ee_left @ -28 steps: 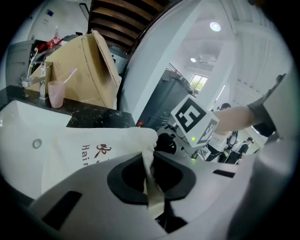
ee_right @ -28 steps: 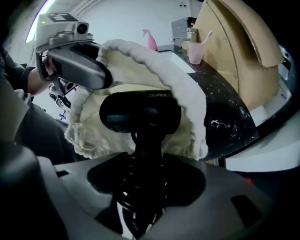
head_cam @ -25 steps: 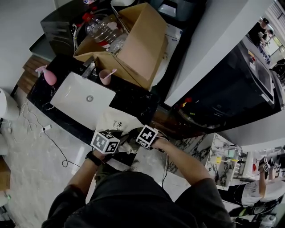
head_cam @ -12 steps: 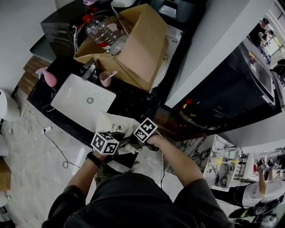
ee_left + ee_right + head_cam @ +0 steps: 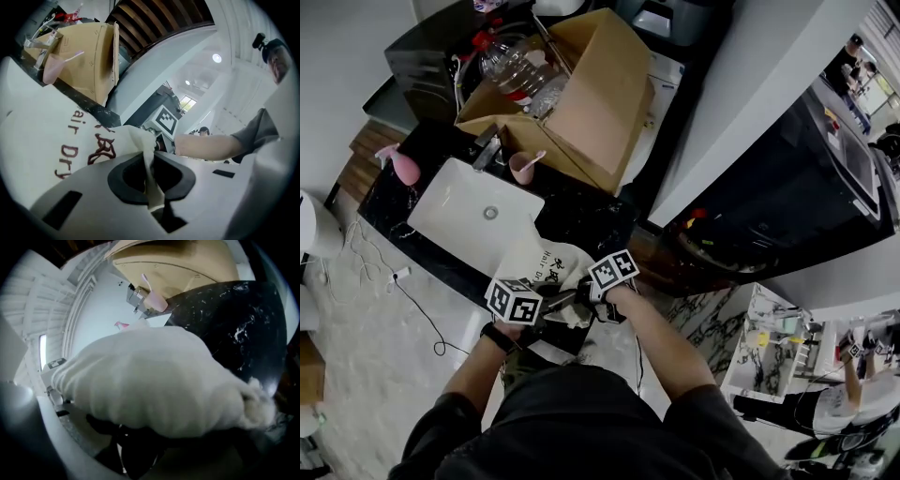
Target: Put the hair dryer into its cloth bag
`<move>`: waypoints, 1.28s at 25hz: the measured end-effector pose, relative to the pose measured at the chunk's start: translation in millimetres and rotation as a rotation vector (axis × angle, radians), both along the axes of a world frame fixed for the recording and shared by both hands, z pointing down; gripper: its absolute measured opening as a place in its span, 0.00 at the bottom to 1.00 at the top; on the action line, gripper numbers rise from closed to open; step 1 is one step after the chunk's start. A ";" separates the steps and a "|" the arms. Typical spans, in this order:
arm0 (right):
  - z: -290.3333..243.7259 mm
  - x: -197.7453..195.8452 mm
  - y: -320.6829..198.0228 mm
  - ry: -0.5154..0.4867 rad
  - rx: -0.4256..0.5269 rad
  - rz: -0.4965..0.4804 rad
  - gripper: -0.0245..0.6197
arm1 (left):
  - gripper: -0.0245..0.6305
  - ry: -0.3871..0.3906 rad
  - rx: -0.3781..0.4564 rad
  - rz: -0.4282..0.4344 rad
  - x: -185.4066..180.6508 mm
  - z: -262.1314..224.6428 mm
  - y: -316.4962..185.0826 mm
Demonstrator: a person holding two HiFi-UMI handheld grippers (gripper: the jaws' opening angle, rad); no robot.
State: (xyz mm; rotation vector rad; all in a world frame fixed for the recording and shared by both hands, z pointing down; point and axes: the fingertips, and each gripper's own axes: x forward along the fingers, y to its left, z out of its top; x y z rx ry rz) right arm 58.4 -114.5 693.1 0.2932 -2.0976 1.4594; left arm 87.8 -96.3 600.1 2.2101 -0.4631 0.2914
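We look down on a black worktop (image 5: 581, 211). A cardboard box (image 5: 591, 103) stands toward 12 o'clock and a white sink (image 5: 459, 220) sits at about 10 o'clock from our hands. The cloth bag (image 5: 546, 262) drapes over the worktop's near edge, at 5 o'clock of the sink, printed side up and mouth toward us.

We judge the hair dryer (image 5: 112, 427) to be mostly inside the bag. In the right gripper view the cloth bulges full, and only a dark stub shows beneath it at 6 o'clock.

The right claw (image 5: 140, 451) stands wide around that stub and seems to grip it, though the view is dim. The left claw (image 5: 151, 161) is closed narrow on a fold of the bag's mouth edge, with cloth running up between its pads.

From the right claw the bag's closed end lies toward 11 o'clock in the head view. We read the dryer's long axis as running along that same line. The left claw sits just beside the right, at about 8 o'clock, so the right hand is the one nearer the dryer. It looks placed to push the dryer deeper while the left holds the mouth.
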 end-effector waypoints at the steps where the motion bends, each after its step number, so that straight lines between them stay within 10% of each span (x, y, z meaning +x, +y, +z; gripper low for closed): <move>1: -1.1 -0.9 -0.9 -0.023 -0.019 0.024 0.42 | 0.07 0.006 -0.004 -0.002 -0.2 0.2 0.7; 21: -5.0 -10.0 -41.0 -0.142 0.047 0.395 0.42 | 0.07 0.238 -0.110 -0.074 -5.7 -5.5 4.0; 32: -23.6 -1.6 -49.2 -0.204 0.113 0.406 0.43 | 0.07 0.205 -0.079 -0.063 -15.1 -4.4 -2.6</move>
